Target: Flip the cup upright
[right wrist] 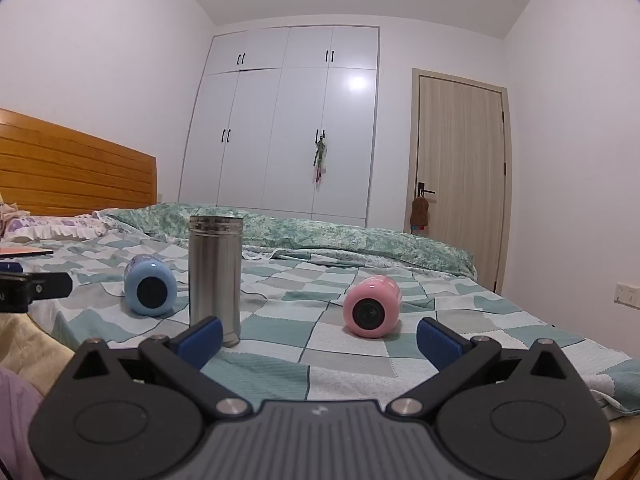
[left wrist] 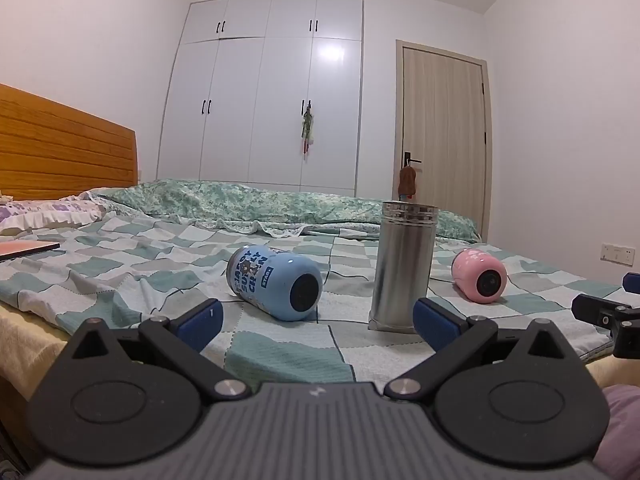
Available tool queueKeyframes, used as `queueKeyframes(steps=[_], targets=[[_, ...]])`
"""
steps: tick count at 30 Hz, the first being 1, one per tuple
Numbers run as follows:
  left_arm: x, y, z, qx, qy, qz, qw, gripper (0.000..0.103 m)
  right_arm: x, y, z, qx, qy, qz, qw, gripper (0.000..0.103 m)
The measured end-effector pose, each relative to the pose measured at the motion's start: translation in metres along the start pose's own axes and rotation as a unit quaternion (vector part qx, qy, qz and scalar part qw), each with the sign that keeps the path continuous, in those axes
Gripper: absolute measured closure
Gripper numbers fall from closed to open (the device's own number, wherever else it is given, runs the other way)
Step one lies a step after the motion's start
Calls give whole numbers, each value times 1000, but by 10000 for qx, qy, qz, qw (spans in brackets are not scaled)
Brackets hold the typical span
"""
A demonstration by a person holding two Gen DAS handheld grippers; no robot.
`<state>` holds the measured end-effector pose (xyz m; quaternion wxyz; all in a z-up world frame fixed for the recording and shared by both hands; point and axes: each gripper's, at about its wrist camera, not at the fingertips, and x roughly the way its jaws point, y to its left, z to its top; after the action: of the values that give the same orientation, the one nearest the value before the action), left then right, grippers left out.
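Both claws are held wide apart and nothing is gripped: the left gripper [left wrist: 316,322] hangs low over the near edge of the bed [left wrist: 280,356], and the right gripper [right wrist: 320,336] likewise. Ahead of the left claw, slightly left of its centre line, the blue cup [left wrist: 276,282] is seen lying on its side, base toward the camera. Ahead of the right claw, slightly right of centre, the pink cup [right wrist: 372,306] lies the same way. Between the two, the steel tumbler [left wrist: 402,266] already stands upright, close beside the left claw's right finger.

Both fallen cups look glossy and rigid, probably ceramic or coated metal, so some weight and a slippery wall are to be expected; a hold across the barrel near the middle is judged safest. On soft bedding a cup may roll or tip once stood. Open checked quilt lies between and behind the cups; the tumbler should be given clearance.
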<state>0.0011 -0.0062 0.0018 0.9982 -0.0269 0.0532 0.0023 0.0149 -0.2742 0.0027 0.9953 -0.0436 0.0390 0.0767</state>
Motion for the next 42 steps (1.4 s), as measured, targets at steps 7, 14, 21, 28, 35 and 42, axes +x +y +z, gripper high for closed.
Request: queueKeyframes(steps=[7, 14, 21, 28, 35, 42], targets=[[-1, 1, -1, 5, -2, 0, 10000, 0, 0, 0, 0, -22, 20, 1, 10000, 0], [0, -1, -1, 7, -2, -1, 10000, 0, -2, -2, -1, 36, -21, 1, 10000, 0], [0, 2, -1, 3, -8, -5, 10000, 0, 1, 1, 0, 24, -15, 0, 10000, 0], [0, 2, -1, 3, -8, -2, 10000, 0, 1, 1, 0, 23, -13, 1, 10000, 0], [1, 1, -1, 5, -8, -3, 10000, 0, 1, 1, 0, 17, -13, 0, 10000, 0], [0, 2, -1, 4, -8, -4, 10000, 0, 1, 1, 0, 14, -12, -1, 10000, 0]])
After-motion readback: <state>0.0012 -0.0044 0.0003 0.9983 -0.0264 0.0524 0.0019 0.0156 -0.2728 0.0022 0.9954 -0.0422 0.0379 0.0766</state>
